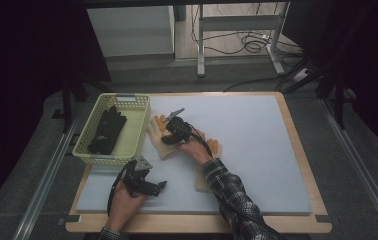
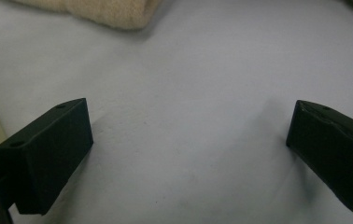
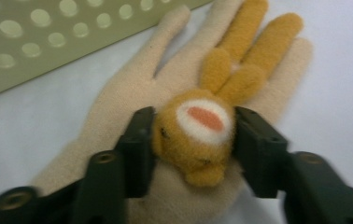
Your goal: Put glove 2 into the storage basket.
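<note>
My right gripper point(image 3: 194, 140) pinched the glove point(image 3: 132, 93) by its fuzzy orange patch, between the fingers; soft, light, probably floppy when lifted. My left gripper point(image 2: 188, 154) gaped empty.

left gripper point(image 1: 160, 185) | low over the desk point(image 1: 257, 150) near its front edge, fingers point(image 2: 48, 154) spread wide, nothing between them; right gripper point(image 1: 166, 133) | farther in over the desk, forearm angled inward, fingers point(image 3: 137, 140) pressed against both sides of a yellow plush glove ornament point(image 3: 198, 135)
</note>
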Motion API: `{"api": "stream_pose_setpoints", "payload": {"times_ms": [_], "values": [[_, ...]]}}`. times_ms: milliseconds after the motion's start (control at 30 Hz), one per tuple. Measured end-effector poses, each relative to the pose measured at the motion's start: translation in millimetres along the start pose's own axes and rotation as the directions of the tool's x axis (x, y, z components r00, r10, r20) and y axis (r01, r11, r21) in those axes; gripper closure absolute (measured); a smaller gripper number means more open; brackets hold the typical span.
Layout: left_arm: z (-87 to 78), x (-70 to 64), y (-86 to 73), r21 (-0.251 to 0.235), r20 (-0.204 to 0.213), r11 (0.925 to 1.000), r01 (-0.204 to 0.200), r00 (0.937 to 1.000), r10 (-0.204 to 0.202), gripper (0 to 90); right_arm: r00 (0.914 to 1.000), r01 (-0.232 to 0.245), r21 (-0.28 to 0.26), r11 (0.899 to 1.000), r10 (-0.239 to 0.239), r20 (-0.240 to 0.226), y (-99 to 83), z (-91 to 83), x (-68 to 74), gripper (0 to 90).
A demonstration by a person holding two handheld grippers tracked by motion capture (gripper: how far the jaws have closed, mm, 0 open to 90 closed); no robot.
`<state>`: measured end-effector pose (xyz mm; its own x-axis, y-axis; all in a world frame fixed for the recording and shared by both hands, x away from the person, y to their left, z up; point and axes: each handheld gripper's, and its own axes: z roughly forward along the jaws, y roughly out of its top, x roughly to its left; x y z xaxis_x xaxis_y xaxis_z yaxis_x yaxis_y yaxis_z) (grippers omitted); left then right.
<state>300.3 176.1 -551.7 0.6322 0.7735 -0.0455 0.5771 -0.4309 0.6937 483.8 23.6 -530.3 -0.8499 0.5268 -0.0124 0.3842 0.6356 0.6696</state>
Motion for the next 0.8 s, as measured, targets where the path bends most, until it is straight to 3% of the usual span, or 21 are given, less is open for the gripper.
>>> {"api": "stream_pose_setpoints", "payload": {"times_ms": [167,367,800], "values": [[0.0,-0.1,0.0,0.0,0.0,1.0,0.001,1.0,-0.001,0.5,0.9999,-0.007,0.022,1.0,0.006,0.014,2.1,-4.4,2.7,59.2],[-0.1,0.0,0.0,0.0,0.0,1.0,-0.001,1.0,0.001,0.5,0.9997,-0.023,-0.015,1.0,0.023,-0.005,3.0,-18.5,5.2,59.2],[-0.2,0.1,-0.1,0.002,-0.001,1.0,-0.004,1.0,0.004,0.5,0.9997,-0.001,-0.082,0.997,-0.001,-0.023,1.5,-74.7,25.8,58.4]]}}
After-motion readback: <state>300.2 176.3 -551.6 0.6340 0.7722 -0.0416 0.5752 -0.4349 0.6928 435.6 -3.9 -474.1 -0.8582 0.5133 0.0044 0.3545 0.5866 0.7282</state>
